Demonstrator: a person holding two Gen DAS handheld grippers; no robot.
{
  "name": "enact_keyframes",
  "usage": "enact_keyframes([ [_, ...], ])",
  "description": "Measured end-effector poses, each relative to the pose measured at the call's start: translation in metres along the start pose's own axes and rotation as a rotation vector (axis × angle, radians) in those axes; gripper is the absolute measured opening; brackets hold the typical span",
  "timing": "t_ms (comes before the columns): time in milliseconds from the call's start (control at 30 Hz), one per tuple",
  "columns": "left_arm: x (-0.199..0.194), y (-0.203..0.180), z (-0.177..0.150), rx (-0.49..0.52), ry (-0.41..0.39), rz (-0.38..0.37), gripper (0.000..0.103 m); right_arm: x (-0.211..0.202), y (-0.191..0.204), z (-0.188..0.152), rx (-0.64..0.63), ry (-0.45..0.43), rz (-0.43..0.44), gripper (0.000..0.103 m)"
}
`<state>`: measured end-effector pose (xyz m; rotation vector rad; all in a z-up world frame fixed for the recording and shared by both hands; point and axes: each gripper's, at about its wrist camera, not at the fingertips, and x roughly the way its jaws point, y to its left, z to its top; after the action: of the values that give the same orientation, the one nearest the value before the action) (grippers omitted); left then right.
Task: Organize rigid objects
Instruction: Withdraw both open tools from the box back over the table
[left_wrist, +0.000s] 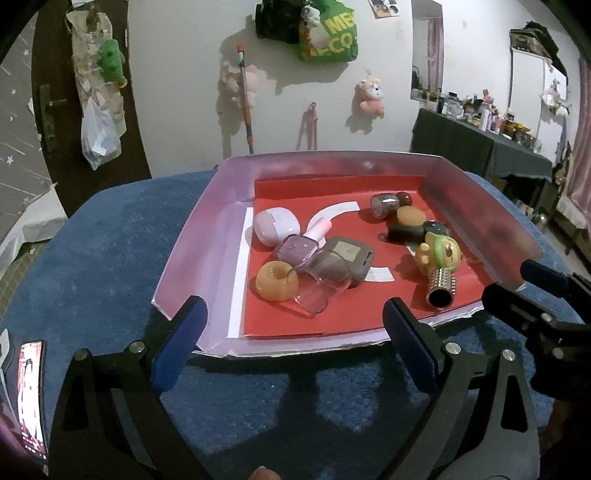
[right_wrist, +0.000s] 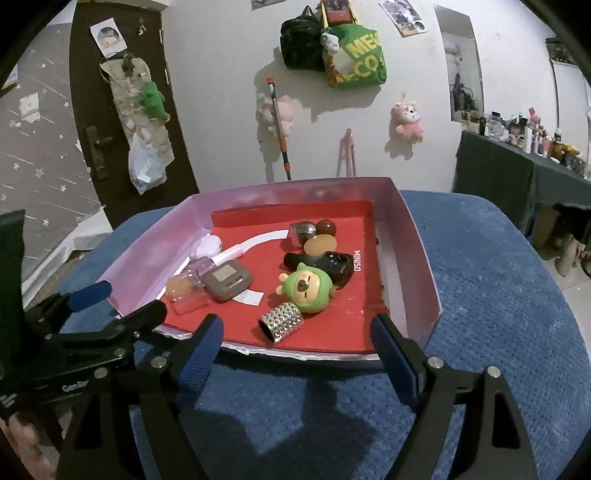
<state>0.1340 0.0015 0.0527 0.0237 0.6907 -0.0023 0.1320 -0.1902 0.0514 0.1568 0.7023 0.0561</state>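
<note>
Both tools gape before tray whose red liner reads "MINISO".

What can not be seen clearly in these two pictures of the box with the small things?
- Clear bottle, left wrist view: it lies over the grey case, hiding part of it.
- Black object, right wrist view: the green bear toy covers its near side.
- Phone, left wrist view: cut by the picture edge.
- Bottles on the far table: too small to identify.

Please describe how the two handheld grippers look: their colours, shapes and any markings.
Both the left gripper and right gripper have black triangular open-frame fingers with silver pivot screws and blue ribbed pads. White lettering starting "Gen" marks the left gripper's body in the right wrist view.
</note>
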Motion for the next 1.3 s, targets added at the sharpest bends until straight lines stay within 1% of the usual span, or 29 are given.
enact_keyframes([
  [100,0.004,0.002,-0.002,-0.002,0.007,0.002,0.097,0.006,0.002,-0.004,-0.008,0.003,-0.024,0.084],
  [167,0.005,0.002,-0.003,0.002,0.010,0.006,0.097,0.010,0.002,-0.005,-0.007,0.012,-0.027,0.084],
  [267,0.009,0.001,-0.004,0.006,0.016,0.003,0.097,0.009,0.002,-0.005,-0.002,-0.003,-0.038,0.084],
  [567,0.017,-0.001,-0.007,0.003,0.037,-0.002,0.097,0.014,0.002,-0.005,-0.003,0.023,-0.049,0.085],
  [600,0.018,0.000,-0.008,0.001,0.039,-0.004,0.098,0.014,0.002,-0.005,-0.003,0.023,-0.049,0.085],
  [667,0.019,0.001,-0.008,-0.009,0.045,-0.002,0.102,0.014,0.002,-0.006,-0.001,0.024,-0.051,0.085],
  [733,0.021,0.004,-0.008,-0.029,0.052,0.000,0.103,0.014,0.000,-0.006,0.003,0.022,-0.060,0.085],
  [800,0.021,0.007,-0.009,-0.044,0.051,0.002,0.103,0.014,-0.002,-0.007,0.019,0.018,-0.073,0.088],
  [867,0.021,0.008,-0.009,-0.048,0.045,0.014,0.103,0.014,-0.004,-0.007,0.027,0.013,-0.067,0.089],
  [1033,0.021,0.006,-0.009,-0.032,0.040,0.021,0.103,0.009,0.004,-0.008,-0.010,-0.017,-0.112,0.091],
  [1200,0.020,0.005,-0.009,-0.033,0.039,0.012,0.103,0.008,-0.002,-0.006,0.018,-0.021,-0.104,0.094],
  [1300,0.020,0.005,-0.009,-0.028,0.040,0.013,0.103,0.009,0.000,-0.006,0.011,-0.016,-0.102,0.096],
])
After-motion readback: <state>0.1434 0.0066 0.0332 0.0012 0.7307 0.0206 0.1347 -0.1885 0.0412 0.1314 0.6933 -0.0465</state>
